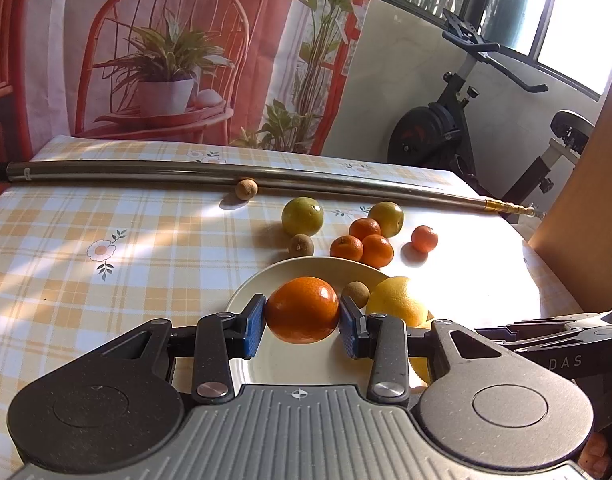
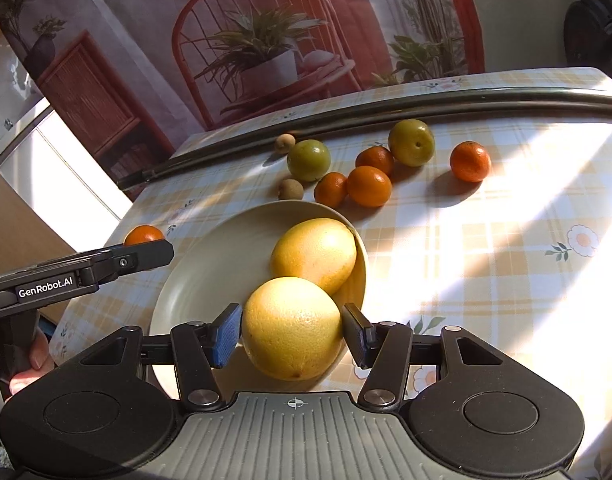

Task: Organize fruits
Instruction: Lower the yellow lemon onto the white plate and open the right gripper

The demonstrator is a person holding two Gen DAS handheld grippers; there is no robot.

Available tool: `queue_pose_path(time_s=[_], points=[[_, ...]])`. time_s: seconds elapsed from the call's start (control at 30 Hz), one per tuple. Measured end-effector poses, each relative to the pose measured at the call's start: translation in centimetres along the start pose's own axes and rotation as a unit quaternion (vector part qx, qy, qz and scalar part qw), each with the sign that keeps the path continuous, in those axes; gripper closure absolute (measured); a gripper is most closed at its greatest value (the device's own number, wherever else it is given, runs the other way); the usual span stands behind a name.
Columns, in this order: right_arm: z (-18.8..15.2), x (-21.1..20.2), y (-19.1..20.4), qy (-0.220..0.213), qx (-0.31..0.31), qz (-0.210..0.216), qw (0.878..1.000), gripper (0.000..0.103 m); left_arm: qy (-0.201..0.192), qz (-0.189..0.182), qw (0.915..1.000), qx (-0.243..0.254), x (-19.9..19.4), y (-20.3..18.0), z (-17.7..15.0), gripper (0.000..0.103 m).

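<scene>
Fruit going onto the plate (image 2: 193, 264), one piece in each of your grippers. Your left gripper (image 1: 301, 322) has its blue pads pinching an orange (image 1: 301, 309) from both sides, held over the near part of the plate. Your right gripper (image 2: 291, 332) brackets a big yellow citrus (image 2: 291, 328); the pads sit close on either side, but whether they press it or only stand beside it can't be told for sure from the right wrist view. It reads as gripped, low over the plate's near edge. A second yellow citrus (image 2: 314, 254) already lies in the plate against the far rim, just behind the held one. Out on the checked tablecloth (image 2: 506, 240), past the plate: two green fruits (image 2: 309, 159), four small oranges (image 2: 369, 186), one of them apart to the right, and small brown fruits (image 2: 290, 189) near the metal pole (image 2: 386, 108). Step in hand looks like placing, roughly a third through. Next calls for lowering each piece until it rests, then spreading the fingers slowly. Round fruit on a shallow plate will likely roll, so seat the yellow one against its neighbour and keep the orange clear of the rim.
</scene>
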State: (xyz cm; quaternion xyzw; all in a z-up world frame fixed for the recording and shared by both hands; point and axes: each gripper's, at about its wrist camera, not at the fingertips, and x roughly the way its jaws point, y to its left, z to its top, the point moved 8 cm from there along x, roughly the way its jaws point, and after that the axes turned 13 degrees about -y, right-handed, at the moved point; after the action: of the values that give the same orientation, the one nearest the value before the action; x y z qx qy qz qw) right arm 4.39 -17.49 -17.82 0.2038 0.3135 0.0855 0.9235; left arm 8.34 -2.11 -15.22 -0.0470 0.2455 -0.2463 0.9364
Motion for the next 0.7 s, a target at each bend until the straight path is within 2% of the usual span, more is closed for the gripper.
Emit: queue_pose_path(time_s=[0.4,0.7], points=[[-0.3,1.5,0.3,0.019,-0.035,0.001,0.999,0.052,0.024,0.0,0.9997,-0.01,2.0,0.6,-1.0,0.062],[1.1,0.6,-0.4,-0.002,-0.027,-0.002,1.0,0.051,0.042,-0.007,0.9991,-0.003,4.0,0.2,-1.4,0.062]])
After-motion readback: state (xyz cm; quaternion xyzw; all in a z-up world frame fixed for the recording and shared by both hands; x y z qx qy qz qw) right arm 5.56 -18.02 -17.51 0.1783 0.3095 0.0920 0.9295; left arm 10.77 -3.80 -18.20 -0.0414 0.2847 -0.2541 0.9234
